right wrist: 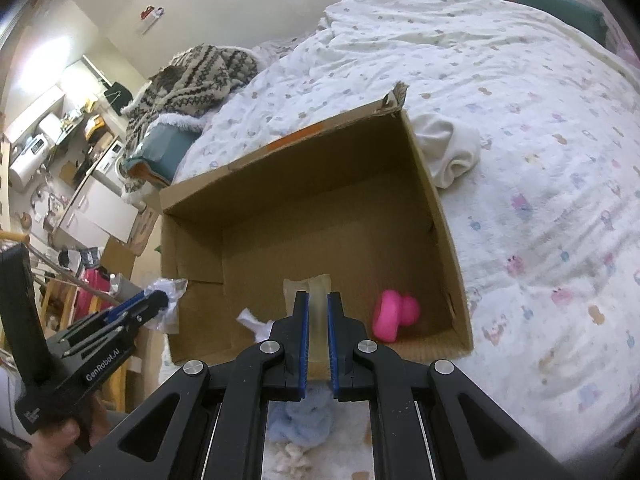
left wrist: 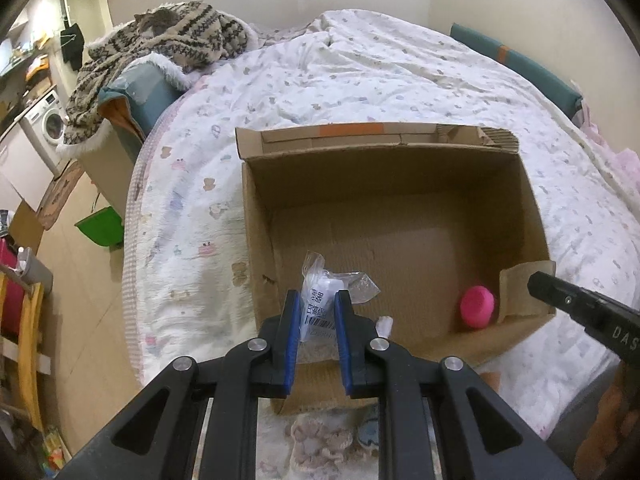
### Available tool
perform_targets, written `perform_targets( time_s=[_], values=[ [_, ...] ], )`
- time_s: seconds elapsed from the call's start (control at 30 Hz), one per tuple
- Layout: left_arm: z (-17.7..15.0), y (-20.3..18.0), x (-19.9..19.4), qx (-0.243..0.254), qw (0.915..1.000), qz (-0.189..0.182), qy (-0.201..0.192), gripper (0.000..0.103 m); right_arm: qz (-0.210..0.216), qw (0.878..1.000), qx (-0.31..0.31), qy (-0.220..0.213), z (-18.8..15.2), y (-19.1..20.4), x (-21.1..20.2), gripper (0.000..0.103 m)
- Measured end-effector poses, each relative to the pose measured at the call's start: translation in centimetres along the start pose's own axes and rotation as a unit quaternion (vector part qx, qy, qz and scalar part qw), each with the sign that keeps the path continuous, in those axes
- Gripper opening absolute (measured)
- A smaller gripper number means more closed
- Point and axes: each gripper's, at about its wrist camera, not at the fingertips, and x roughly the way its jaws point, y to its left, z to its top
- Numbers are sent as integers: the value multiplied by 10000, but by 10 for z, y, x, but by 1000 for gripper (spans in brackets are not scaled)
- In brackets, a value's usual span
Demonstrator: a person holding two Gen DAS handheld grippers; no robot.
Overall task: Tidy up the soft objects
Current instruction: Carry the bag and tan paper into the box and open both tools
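An open cardboard box (left wrist: pixel 516 196) (right wrist: pixel 436 200) lies on the bed. A pink soft toy (left wrist: pixel 477 306) (right wrist: pixel 394 314) sits in its near right corner. My left gripper (left wrist: pixel 319 300) is shut on a clear plastic bag with a white item and a barcode label (left wrist: pixel 320 300), held over the box's near left edge; it also shows in the right wrist view (right wrist: pixel 160 300). My right gripper (right wrist: pixel 318 300) is shut on a pale beige translucent soft piece (right wrist: pixel 316 288) over the box's near wall. A white scrap (right wrist: pixel 252 320) lies in the box.
A white cloth (right wrist: pixel 452 152) lies bunched on the printed quilt (right wrist: pixel 540 160) beside the box's right wall. A patterned knit blanket (left wrist: pixel 160 44) is heaped at the bed's far left. Blue and pinkish soft items (right wrist: pixel 300 424) lie below the grippers. A green bin (left wrist: pixel 100 226) stands on the floor.
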Motion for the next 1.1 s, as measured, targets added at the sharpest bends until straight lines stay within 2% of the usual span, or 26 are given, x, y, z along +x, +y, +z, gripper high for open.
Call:
perform_targets(
  time_s=[0.27,0.47,0.93,1.03,1.1],
  values=[
    [-9,-3,37,-117,9996,-82,250,16,53,9998,114,174,-7,-13,25,10],
    [-16,-14,42,155,9996,-82,207,16,-20,9995,112,305,-10,-14,36,10],
    [-26,-27,52,350,9988,2,344,17,-163,9986,37,509,-15,-12,46,10],
    [-27,-28,53,374,9986,14,366,21,-176,9984,8,529,-15,-11,47,11],
    [-27,-29,52,376,9987,22,357,28,-176,9984,-6,539,-15,-9,49,11]
  ],
)
